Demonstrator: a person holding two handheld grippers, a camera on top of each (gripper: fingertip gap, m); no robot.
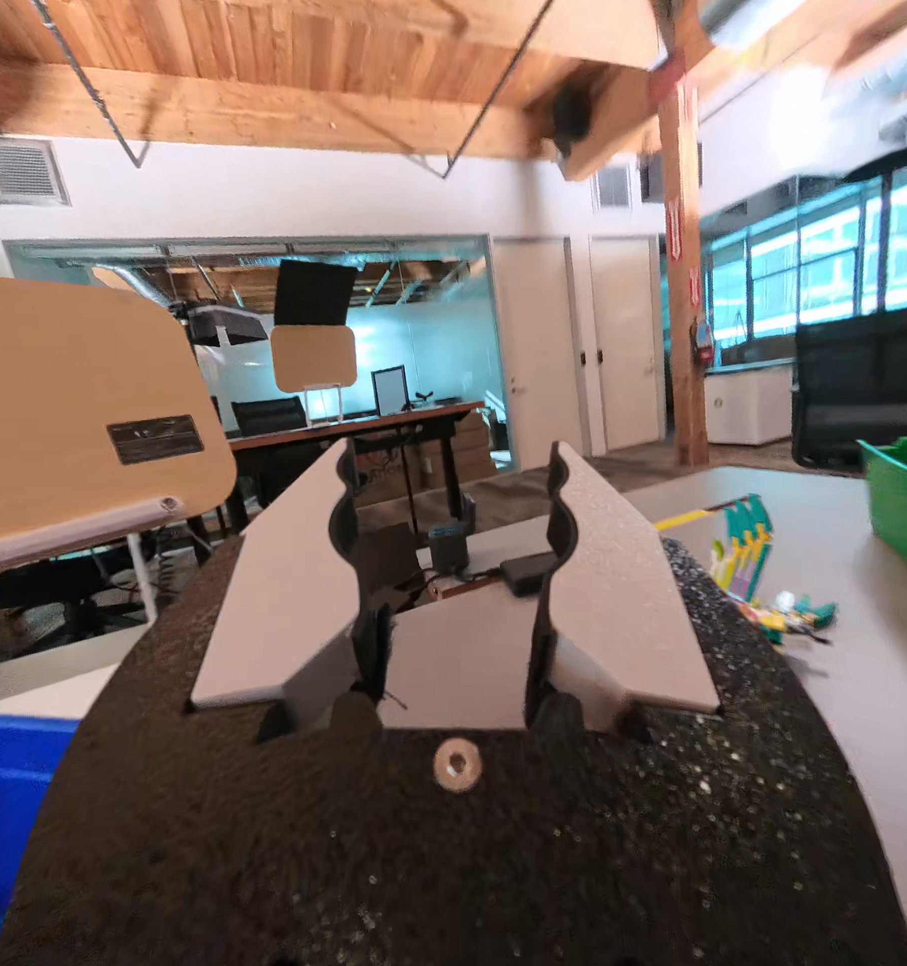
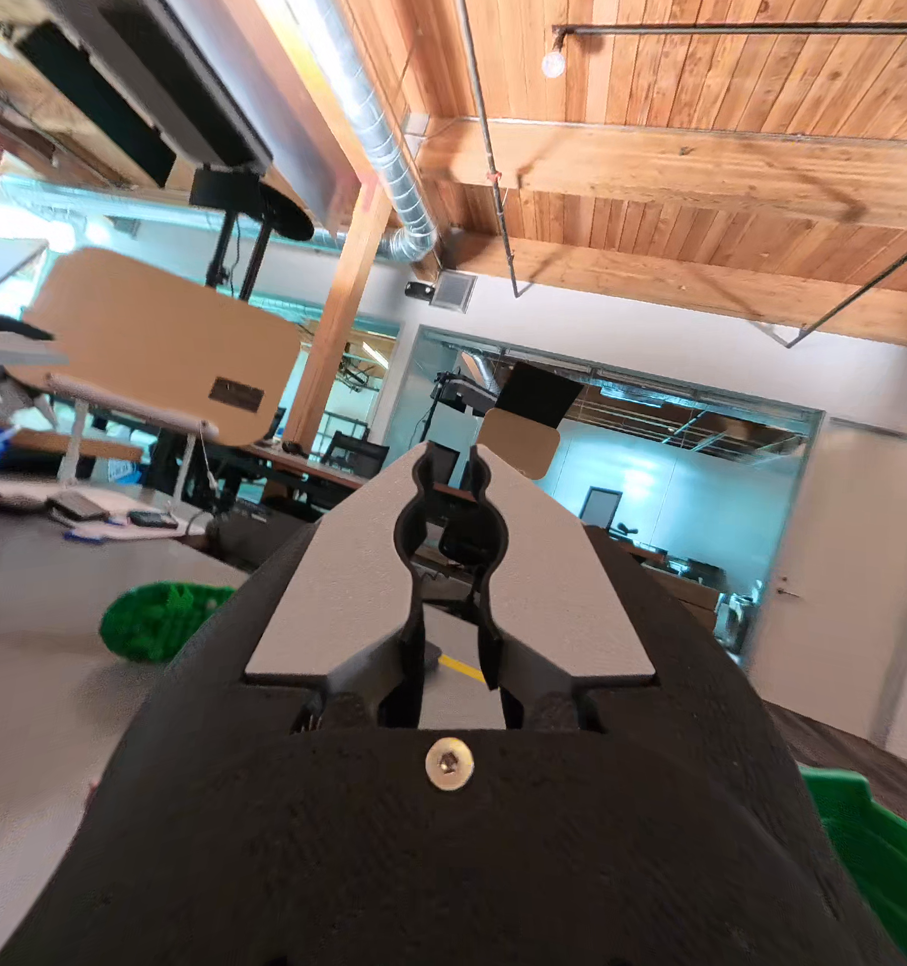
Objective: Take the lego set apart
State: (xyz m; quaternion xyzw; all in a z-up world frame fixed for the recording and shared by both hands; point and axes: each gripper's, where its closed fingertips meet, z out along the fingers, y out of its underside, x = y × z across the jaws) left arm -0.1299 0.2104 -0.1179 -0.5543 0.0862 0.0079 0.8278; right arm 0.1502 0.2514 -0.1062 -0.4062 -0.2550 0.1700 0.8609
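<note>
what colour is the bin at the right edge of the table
Green. The bin shows best in the left wrist view, right of the lego set.

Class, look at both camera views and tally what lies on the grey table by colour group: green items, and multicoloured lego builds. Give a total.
Green bin: 1
Green studded lego piece: 1
Multicoloured lego set: 1, a blurred cluster, parts uncountable
Total: 3

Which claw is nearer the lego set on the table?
Left. The left claw has the lego set just off its right side; the right claw points upward, no set in view.
</note>
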